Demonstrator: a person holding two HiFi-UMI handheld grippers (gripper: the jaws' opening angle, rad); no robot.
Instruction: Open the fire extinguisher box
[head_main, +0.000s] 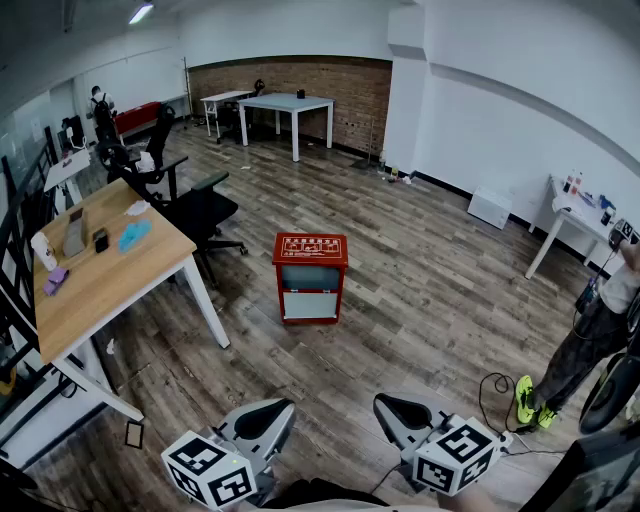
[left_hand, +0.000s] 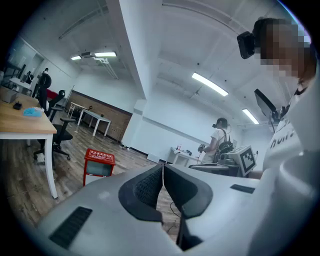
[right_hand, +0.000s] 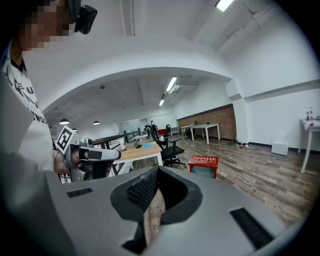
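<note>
Fire extinguisher box (head_main: 310, 277), a red upright metal cabinet with a pale front panel and its door closed, stands on the wood-plank floor (head_main: 430, 290), right of the light wooden desk (head_main: 100, 275) and clear of it. Left claw (head_main: 272, 412) is at the lower edge of the head view, well apart from the box, jaws fully together with nothing between them. Right claw (head_main: 395, 408) sits beside it, jaws likewise pressed together and empty.
</note>
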